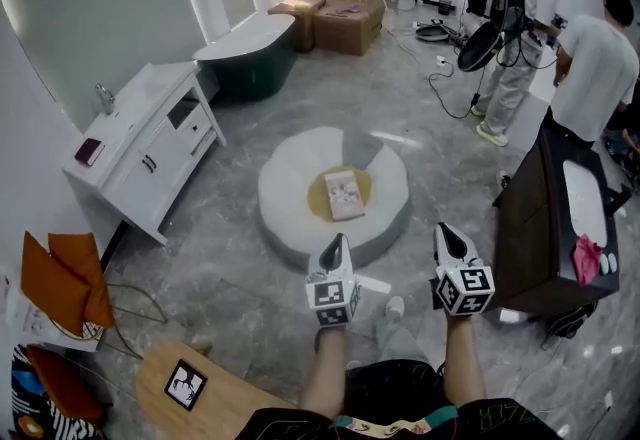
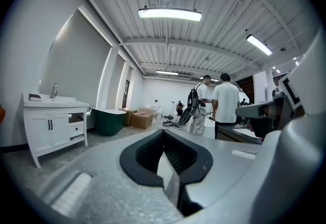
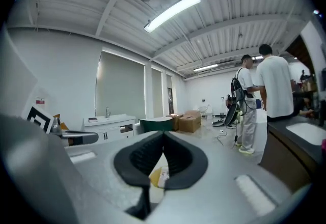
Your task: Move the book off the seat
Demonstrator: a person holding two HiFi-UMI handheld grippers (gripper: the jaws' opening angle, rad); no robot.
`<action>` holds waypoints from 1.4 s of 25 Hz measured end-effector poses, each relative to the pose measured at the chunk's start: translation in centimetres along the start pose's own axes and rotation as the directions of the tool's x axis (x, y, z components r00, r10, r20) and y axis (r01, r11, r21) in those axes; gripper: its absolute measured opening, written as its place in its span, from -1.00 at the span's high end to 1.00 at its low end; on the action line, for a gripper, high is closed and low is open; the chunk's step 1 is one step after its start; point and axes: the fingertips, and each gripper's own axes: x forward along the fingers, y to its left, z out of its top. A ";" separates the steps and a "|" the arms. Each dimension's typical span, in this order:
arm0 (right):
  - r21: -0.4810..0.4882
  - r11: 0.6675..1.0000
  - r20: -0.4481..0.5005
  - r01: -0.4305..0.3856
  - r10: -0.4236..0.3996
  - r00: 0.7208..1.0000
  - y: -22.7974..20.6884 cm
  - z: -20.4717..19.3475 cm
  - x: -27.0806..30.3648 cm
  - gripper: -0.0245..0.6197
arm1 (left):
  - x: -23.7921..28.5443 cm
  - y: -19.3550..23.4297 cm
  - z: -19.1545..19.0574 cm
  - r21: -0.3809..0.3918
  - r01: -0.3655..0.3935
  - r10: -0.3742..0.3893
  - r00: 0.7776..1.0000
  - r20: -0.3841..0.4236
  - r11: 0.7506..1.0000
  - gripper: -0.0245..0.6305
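Place: you stand in a large indoor hall set out with bathroom fittings, part showroom, part workspace.
Landmark: the round seat (image 1: 290, 178), mid-floor on grey marbled tiles.
Left of it: a white vanity cabinet (image 1: 150, 153) with a tap.
Beyond it: a dark green bathtub (image 1: 245, 53) and cardboard boxes (image 1: 348, 16).
Right of it: a dark vanity (image 1: 545, 228) and two people (image 1: 598, 68).
Overhead: strip lights (image 2: 169, 14) on a ribbed ceiling.

The book (image 1: 344, 195) lies in the middle of the seat (image 1: 285, 190), which sits on the floor. The left gripper (image 1: 337, 242) and right gripper (image 1: 446, 230) hang side by side before it. A vanity (image 1: 150, 143) stands left, a bathtub (image 1: 248, 53) behind that, and a sink cabinet (image 1: 530, 228) right.
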 end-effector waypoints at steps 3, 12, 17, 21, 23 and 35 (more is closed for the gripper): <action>0.040 0.998 0.016 -0.041 0.041 0.999 -0.6 0.3 3.3 0.91 | 1.6 1.0 -2.0 0.016 -0.031 0.032 0.999 -0.040 0.999 0.89; 0.150 0.977 -0.101 -0.150 0.166 0.981 -3.8 -3.9 16.2 0.91 | 10.0 5.5 -6.3 -0.010 -0.155 0.149 0.964 -0.221 0.988 0.89; 0.247 0.966 -0.124 -0.075 0.109 0.986 -13.8 -5.1 21.2 0.91 | 18.5 4.3 -6.2 0.012 -0.172 0.169 0.949 -0.265 0.985 0.89; 0.287 0.955 -0.129 -0.071 0.112 0.985 -17.8 -5.3 24.7 0.91 | 23.6 2.9 -5.6 0.039 -0.149 0.154 0.945 -0.289 0.988 0.89; 0.290 0.952 -0.140 -0.100 0.146 0.979 -18.2 -6.0 25.8 0.91 | 25.4 1.7 -6.1 0.036 -0.136 0.140 0.942 -0.304 0.990 0.89; 0.284 0.931 -0.286 -0.230 0.311 0.906 -12.5 -13.1 33.4 0.91 | 28.3 4.9 -11.9 -0.040 -0.172 0.142 0.908 -0.395 0.984 0.89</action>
